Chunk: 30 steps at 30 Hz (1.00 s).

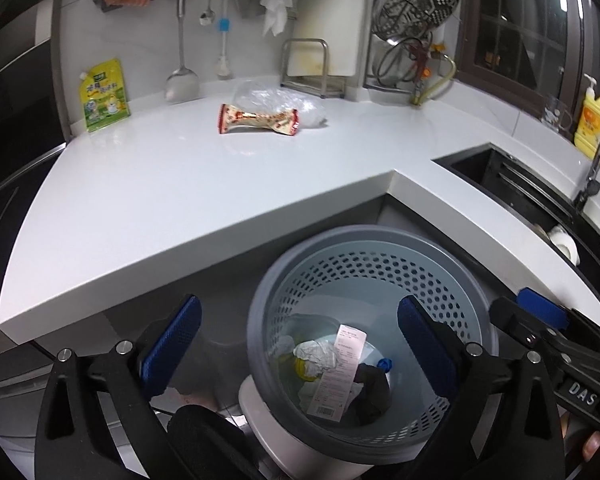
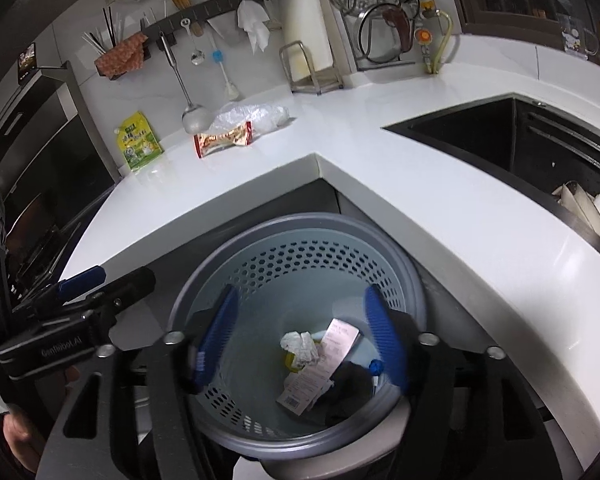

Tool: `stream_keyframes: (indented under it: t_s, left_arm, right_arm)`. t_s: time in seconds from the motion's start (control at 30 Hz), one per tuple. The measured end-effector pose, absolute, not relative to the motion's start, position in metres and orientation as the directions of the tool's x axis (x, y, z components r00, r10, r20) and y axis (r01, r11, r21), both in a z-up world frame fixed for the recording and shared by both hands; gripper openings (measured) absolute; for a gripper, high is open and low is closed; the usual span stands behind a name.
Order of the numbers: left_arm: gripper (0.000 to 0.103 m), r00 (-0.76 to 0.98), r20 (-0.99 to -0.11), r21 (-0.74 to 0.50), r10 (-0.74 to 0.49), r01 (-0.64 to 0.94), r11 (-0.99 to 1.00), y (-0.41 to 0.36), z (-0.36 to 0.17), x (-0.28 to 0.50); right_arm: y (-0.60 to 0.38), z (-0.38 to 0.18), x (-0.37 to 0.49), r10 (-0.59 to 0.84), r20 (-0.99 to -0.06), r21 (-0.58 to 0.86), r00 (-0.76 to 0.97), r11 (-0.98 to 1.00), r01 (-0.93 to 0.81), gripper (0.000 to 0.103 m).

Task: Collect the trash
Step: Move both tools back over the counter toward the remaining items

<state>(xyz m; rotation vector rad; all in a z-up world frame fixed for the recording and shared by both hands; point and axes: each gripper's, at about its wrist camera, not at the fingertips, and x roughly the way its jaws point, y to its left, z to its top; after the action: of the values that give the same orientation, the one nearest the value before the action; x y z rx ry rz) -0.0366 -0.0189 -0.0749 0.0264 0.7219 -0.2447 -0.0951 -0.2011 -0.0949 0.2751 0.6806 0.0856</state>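
A grey perforated trash bin stands on the floor below the counter's inner corner. It holds crumpled paper, a printed label, a dark item and a blue cap. My left gripper hangs open over the bin's mouth, with nothing between its blue pads. My right gripper is open above the bin too, also with nothing in it. On the white counter lie a red and cream wrapper and a clear plastic bag behind it.
A yellow-green pouch leans on the back wall at the left. Utensils and cloths hang above. A metal rack stands at the back. A dark sink lies to the right, with a yellow soap bottle near it.
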Motion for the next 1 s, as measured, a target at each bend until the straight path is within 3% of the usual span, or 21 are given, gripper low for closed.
stream_keyframes:
  t_s: [0.23,0.6,1.0]
  left_arm:
    - [0.097,0.778,-0.608,-0.040,-0.155,0.165,0.985,-0.003,-0.064,-0.035]
    - [0.097,0.808,-0.577,-0.024,-0.120,0.130,0.991,0.014,-0.049,-0.009]
    - [0.097,0.841,-0.536,-0.050,-0.076,0.058,0.997,0.030,-0.018,0.050]
  right_arm:
    - [-0.200,-0.094,-0.091,0.147,-0.597,0.255,0.788,0.967,0.012,0.075]
    - [-0.190,-0.076,-0.057,0.108,-0.562,0.152,0.820,0.988,-0.026,0.076]
    - [-0.194,-0.044,0.023,0.150,-0.515,0.171,0.844,0.983,-0.070,0.079]
